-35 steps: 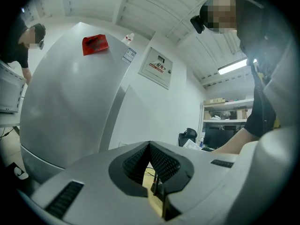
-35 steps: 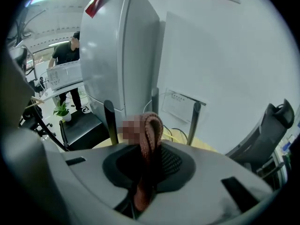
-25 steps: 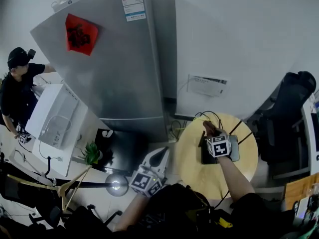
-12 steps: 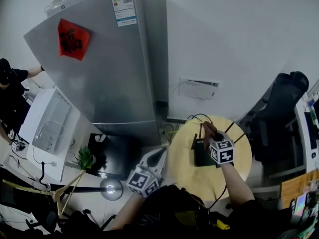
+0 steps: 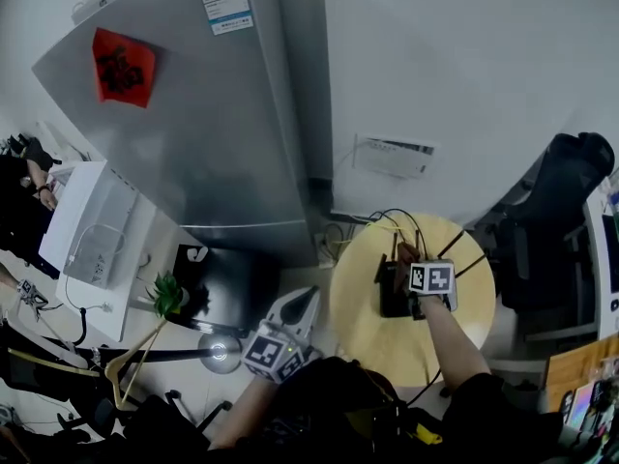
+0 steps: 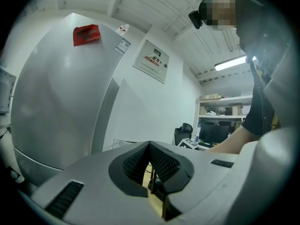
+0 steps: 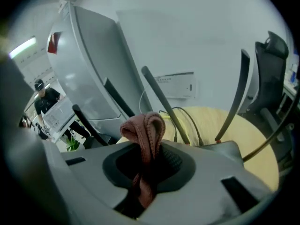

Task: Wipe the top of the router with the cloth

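Observation:
A black router (image 5: pixel 394 291) with upright antennas (image 7: pixel 161 102) lies on the round wooden table (image 5: pixel 372 336). My right gripper (image 5: pixel 408 257) hovers over the router's top, shut on a folded reddish-brown cloth (image 7: pixel 144 139) that sticks up between its jaws. The cloth (image 5: pixel 406 251) shows at the gripper's tip in the head view. My left gripper (image 5: pixel 302 303) is held off the table's left side, above the floor, jaws shut with nothing between them; in the left gripper view (image 6: pixel 151 165) it points at the wall.
A tall silver fridge (image 5: pixel 203 114) stands behind the table. Black cables (image 5: pixel 387 222) run from the router to a wall socket strip (image 5: pixel 392 158). A black office chair (image 5: pixel 556 220) is at the right. A small plant (image 5: pixel 169 293) and a white desk (image 5: pixel 92 240) are at the left.
My right gripper with the cloth has shifted slightly left and away over the router. The head camera has tilted, so the fridge sits higher in view. The left gripper stays put.

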